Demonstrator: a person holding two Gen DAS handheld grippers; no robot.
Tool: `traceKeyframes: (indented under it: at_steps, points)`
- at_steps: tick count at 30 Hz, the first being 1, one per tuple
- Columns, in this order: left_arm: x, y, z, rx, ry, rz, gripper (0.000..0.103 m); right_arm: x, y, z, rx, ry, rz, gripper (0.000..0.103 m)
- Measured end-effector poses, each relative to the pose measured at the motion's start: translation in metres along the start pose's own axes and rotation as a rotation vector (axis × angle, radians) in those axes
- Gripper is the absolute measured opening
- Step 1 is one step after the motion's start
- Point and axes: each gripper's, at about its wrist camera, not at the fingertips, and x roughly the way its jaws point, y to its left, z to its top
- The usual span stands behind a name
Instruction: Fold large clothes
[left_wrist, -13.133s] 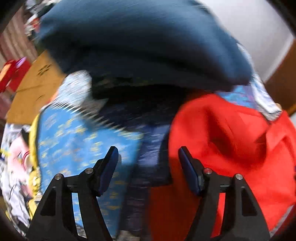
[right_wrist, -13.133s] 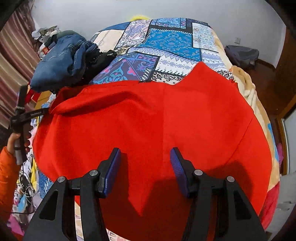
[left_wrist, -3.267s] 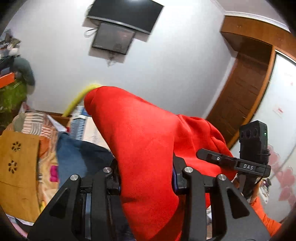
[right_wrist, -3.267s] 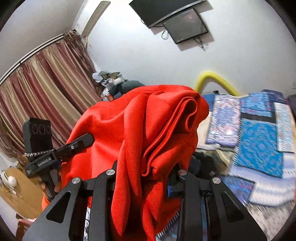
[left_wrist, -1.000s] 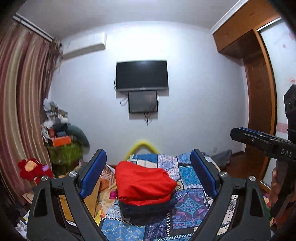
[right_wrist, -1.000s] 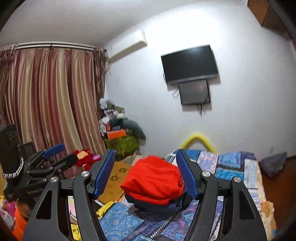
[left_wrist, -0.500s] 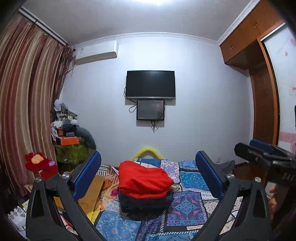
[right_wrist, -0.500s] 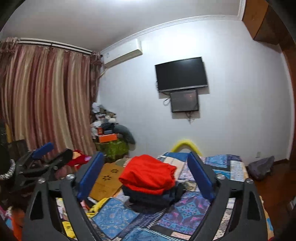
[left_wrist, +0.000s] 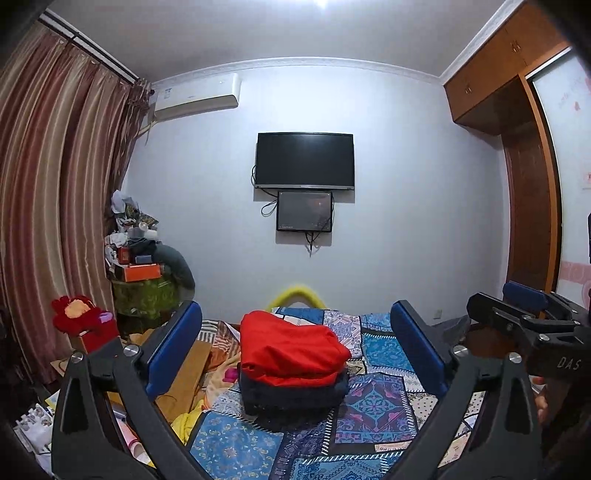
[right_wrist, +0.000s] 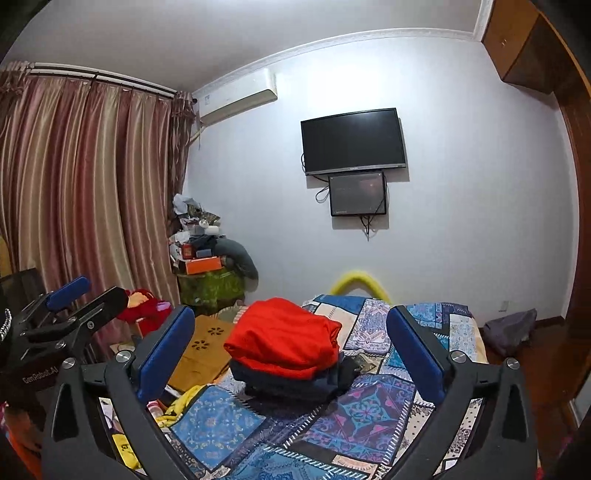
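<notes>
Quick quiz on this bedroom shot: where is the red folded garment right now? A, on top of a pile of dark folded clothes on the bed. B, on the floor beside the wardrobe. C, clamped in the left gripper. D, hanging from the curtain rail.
A: the red folded garment lies on the pile of dark folded clothes on the patchwork bed cover, clear of both grippers.
</notes>
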Motion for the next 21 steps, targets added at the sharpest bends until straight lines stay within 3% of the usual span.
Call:
traceKeyframes:
  at_steps: [21]
  points:
    - [0.012, -0.002, -0.01, 0.019, 0.041, 0.013, 0.102, -0.001, 0.002, -0.003, 0.0, 0.039, -0.016, 0.103]
